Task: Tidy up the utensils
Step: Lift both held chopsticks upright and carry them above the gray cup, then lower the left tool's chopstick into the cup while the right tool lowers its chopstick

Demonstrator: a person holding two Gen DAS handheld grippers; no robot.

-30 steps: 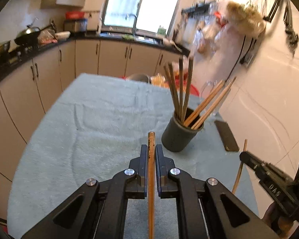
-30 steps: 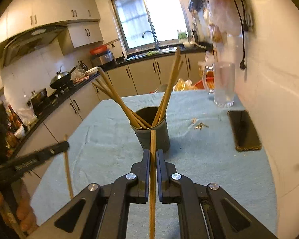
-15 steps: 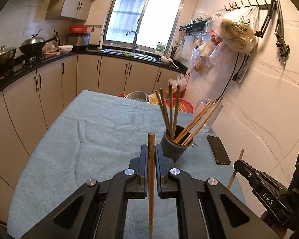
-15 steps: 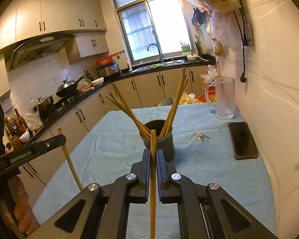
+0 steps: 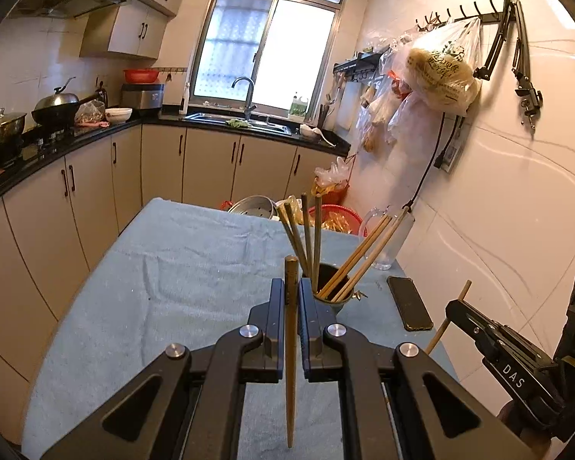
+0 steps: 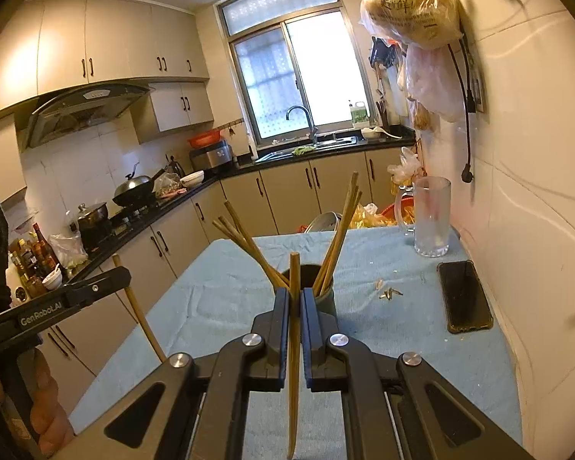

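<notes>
Transfer step. Left gripper (image 5: 292,301) and right gripper (image 6: 295,308) are each clamped on one upright chopstick (image 5: 290,345) (image 6: 294,349), held above the counter (image 5: 165,268). The holder (image 6: 318,287), already carrying several chopsticks, stands just ahead of both. Next move likely calls for centring each tip over the holder's mouth before release.

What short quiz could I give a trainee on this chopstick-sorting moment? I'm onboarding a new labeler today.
1. True or false: each gripper is shut on a chopstick.
2. What lies nearest the wall: A) keys B) phone C) wok?
3. Fill in: the chopsticks already sorted stand in a dark ____.

Key: 1 true, the left gripper and right gripper each clamp one chopstick. 2 B, the phone. 3 cup.
</notes>
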